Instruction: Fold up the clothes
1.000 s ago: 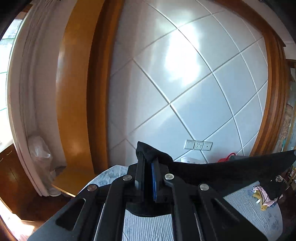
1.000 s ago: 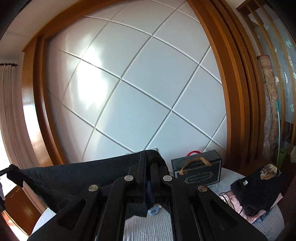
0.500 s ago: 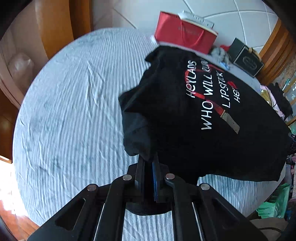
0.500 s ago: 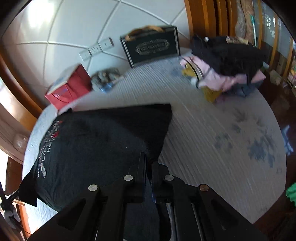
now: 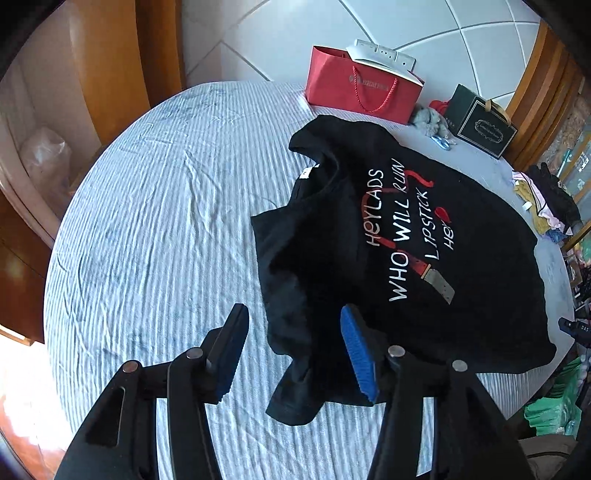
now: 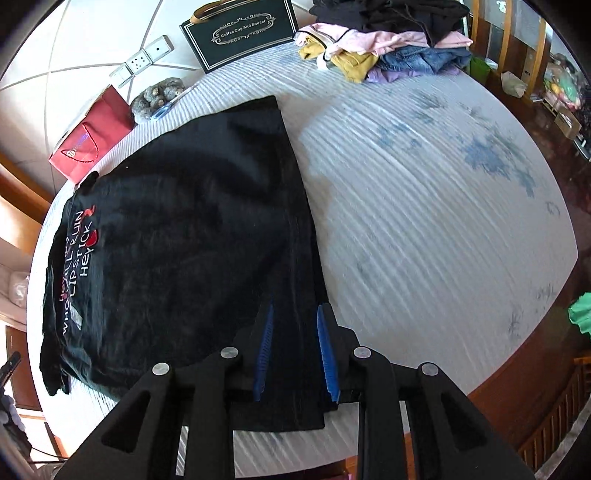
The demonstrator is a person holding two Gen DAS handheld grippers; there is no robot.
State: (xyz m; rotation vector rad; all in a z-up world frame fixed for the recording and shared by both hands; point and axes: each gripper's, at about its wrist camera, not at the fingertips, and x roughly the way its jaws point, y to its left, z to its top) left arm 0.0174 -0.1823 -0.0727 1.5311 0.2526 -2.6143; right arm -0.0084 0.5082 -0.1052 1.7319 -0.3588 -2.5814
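once released, black t-shirt (image 5: 388,229) flat, jaws apart

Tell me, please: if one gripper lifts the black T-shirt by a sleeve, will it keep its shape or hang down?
The black T-shirt would probably hang limp: its near sleeve already lies crumpled. It looks thin and light, lying almost flat on the striped cloth. It might drag rather than slide, since that cloth is ribbed.

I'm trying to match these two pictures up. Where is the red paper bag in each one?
Left wrist view: the red paper bag stands at top centre, against the wall, just beyond the black T-shirt.
Right wrist view: the red paper bag is at the upper left edge, beyond the T-shirt's printed end.
Shared landmark: the dark green gift box near the bag.
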